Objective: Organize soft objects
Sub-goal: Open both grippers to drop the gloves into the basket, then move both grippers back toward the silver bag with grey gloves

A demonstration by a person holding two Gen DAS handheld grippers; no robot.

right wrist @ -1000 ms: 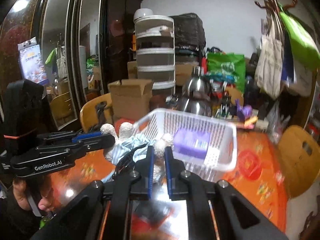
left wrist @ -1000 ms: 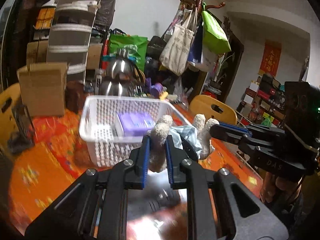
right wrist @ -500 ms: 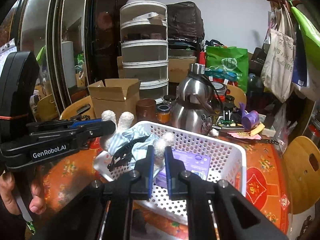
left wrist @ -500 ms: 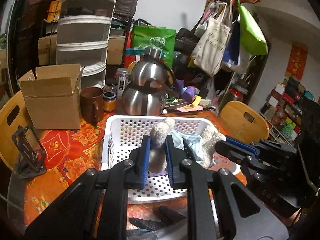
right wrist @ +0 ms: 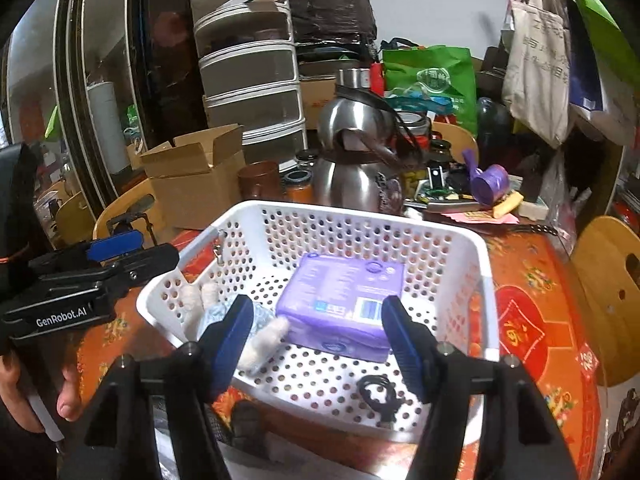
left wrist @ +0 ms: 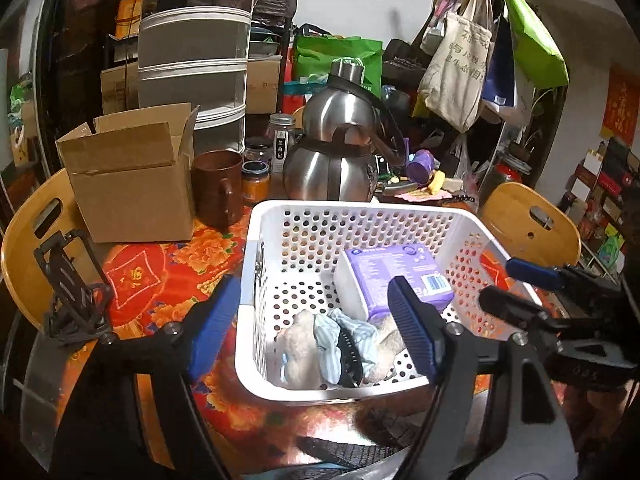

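Both the left gripper (left wrist: 316, 324) and right gripper (right wrist: 316, 340) have jaws open, empty. The stuffed toy (left wrist: 308, 350) lies inside the white basket (left wrist: 400, 210), beside the purple pack (left wrist: 400, 272).

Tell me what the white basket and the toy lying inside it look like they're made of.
The white basket looks like molded plastic: smooth, slightly glossy walls punched with even round holes. The plush toy seems to be fuzzy cream pile fabric, dressed in what looks like thin pale blue striped cloth, crumpled and limp.
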